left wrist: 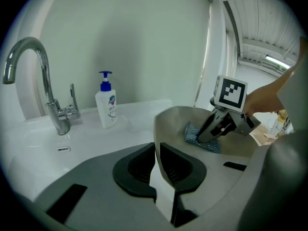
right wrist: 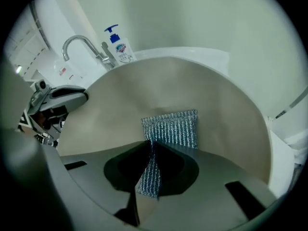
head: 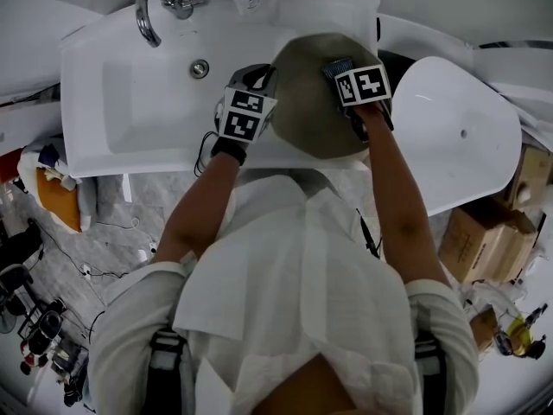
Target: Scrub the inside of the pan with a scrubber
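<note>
You had left gripper [left wrist: 157,170] clenched on pan [head: 302,102] rim at sink [head: 130,102] right edge, right gripper [right wrist: 147,177] pinching scrubber [right wrist: 173,129] inside it; scrubbing looked underway, not finished

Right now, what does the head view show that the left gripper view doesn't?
Only the head view: the person's shirt, the sink drain and boxes on the floor. Only the left gripper view: the left gripper up close, its jaws shut on the rim of the pan. Both: the pan, the faucet, the bottle and the right gripper holding the scrubber.
</note>
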The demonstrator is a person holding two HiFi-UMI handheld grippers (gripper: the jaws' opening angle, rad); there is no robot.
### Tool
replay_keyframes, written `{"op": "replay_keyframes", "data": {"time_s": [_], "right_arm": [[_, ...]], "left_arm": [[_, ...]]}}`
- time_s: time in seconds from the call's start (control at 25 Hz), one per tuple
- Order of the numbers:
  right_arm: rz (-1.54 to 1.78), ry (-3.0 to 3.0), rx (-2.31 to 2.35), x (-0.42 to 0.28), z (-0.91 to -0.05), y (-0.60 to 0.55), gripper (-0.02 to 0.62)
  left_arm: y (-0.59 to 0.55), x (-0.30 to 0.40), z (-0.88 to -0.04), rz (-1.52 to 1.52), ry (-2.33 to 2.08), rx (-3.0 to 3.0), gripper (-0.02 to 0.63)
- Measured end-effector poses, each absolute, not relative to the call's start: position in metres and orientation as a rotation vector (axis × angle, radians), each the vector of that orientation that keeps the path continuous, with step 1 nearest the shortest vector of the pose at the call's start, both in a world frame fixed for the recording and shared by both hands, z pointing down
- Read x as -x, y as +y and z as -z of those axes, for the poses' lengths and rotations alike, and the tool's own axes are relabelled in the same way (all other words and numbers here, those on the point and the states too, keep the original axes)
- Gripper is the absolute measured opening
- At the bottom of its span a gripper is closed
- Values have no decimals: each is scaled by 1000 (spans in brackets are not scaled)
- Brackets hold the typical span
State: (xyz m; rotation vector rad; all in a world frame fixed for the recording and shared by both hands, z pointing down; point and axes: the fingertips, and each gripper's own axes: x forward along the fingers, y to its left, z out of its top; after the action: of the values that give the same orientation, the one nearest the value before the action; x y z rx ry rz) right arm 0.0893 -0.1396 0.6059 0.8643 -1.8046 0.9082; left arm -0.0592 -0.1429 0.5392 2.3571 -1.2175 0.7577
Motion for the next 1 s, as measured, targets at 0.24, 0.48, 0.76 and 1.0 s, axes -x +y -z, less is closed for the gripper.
{"op": "replay_keyframes", "data": {"time_s": [0.24, 0.48, 0.76, 1.0], "right_arm": [[-948, -1677, -707, -103, -610, -100, 43], [-1032, -1724, -463, -65, -611, -52, 41], [-1018, -1972, -588, -12, -607, -73, 28], [-866, -2144, -824, -9, -574, -109, 14]], "left_arm": [[-143, 60, -542, -759, -1225, -2351, 44], [-144, 60, -543, -760, -1234, -2343, 44], [-145, 61, -543, -752, -1240, -2340, 43], [-146, 60, -543, -743, -1225, -2359, 44]]}}
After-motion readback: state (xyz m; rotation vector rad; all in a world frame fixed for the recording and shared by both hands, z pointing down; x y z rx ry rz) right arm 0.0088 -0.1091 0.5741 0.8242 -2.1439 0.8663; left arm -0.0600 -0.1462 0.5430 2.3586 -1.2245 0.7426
